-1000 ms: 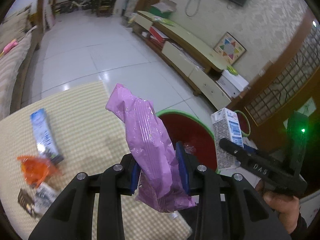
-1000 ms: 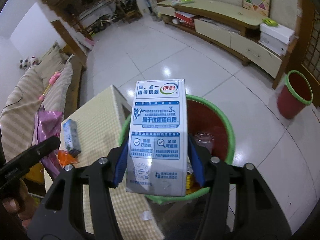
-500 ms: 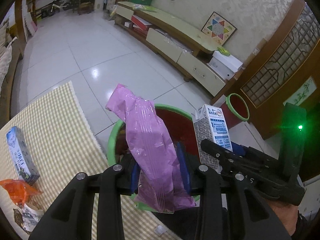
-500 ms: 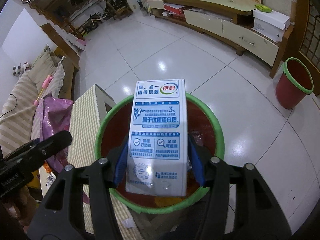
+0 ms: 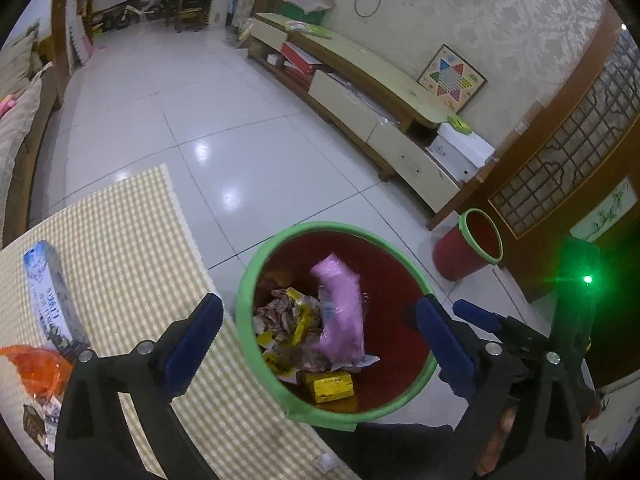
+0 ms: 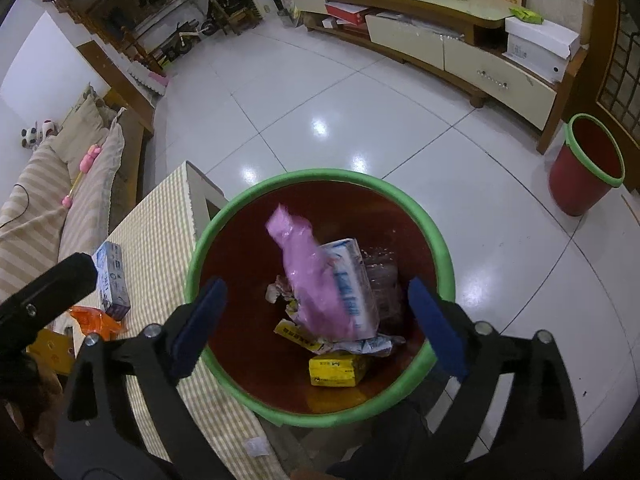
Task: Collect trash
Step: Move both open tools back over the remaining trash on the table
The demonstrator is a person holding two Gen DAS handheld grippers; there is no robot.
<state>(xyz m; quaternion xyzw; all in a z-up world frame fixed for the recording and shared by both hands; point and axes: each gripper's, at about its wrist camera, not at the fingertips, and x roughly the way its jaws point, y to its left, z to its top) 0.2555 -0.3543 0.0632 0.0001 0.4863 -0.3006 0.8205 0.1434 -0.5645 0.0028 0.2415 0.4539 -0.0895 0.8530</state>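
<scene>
Trash bin [image 6: 320, 178] sits just right of the checkered table [image 6: 160, 240]; inside lie the pink bag [image 6: 316, 280] and milk carton [image 6: 352, 280]. Both the left gripper [image 5: 320, 320] and right gripper [image 6: 316, 308] are opening above it, jaws empty.

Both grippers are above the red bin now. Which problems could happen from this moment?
1. The pink wrapper and milk carton look blurred, apparently dropping; they may bounce or settle badly in the red bin.
2. Both grippers' jaws are opening, empty; the left gripper and right gripper are close and might collide.
3. The blue box and orange wrapper remain uncollected on the checked cloth.
</scene>
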